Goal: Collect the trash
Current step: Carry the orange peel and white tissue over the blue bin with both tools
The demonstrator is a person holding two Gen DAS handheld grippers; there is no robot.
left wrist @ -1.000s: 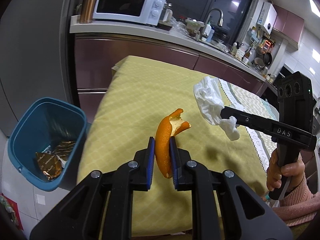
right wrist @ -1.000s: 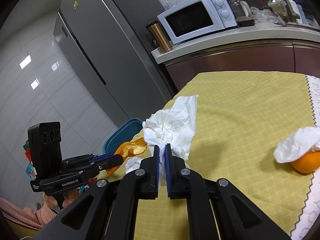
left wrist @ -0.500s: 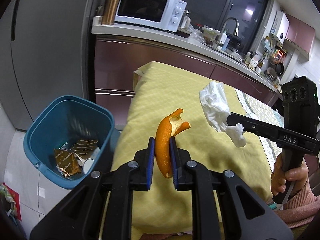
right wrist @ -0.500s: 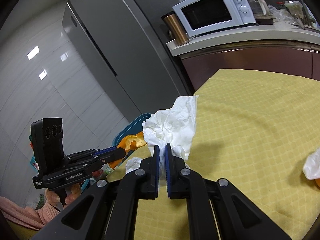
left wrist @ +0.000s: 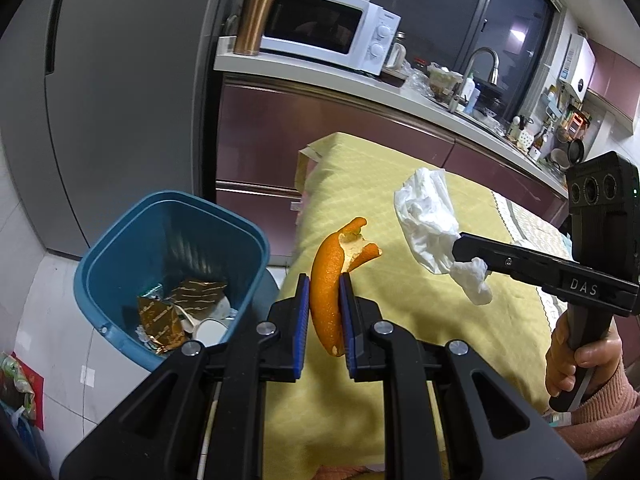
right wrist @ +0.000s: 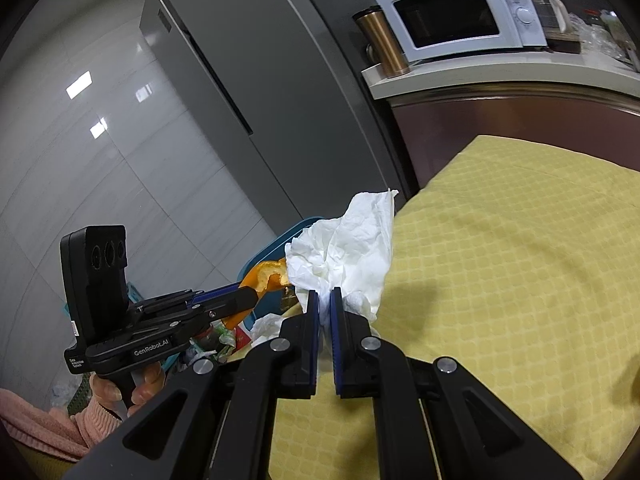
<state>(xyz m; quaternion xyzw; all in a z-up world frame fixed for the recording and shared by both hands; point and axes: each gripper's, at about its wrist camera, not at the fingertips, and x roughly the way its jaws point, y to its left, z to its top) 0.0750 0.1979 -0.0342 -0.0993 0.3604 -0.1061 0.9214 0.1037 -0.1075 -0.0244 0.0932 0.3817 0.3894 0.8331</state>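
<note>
L wrist view: left claw (left wrist: 324, 312) clamps orange peel (left wrist: 330, 280), long axis upright; blue bin (left wrist: 120, 248) sits just left & below, so L is nearer.
R wrist view: right claw (right wrist: 325, 312) pinches tissue (right wrist: 344, 248) over table (right wrist: 520, 260); bin beyond left claw.

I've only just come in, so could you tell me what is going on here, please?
A person is clearing trash off a table with a yellow cloth, a handheld claw in each hand. The left claw is shut on a strip of orange peel; the right claw is shut on a crumpled white tissue. Both are held above the table's edge, beside a blue bin on the floor that already holds wrappers. Nothing has been dropped in yet.
</note>
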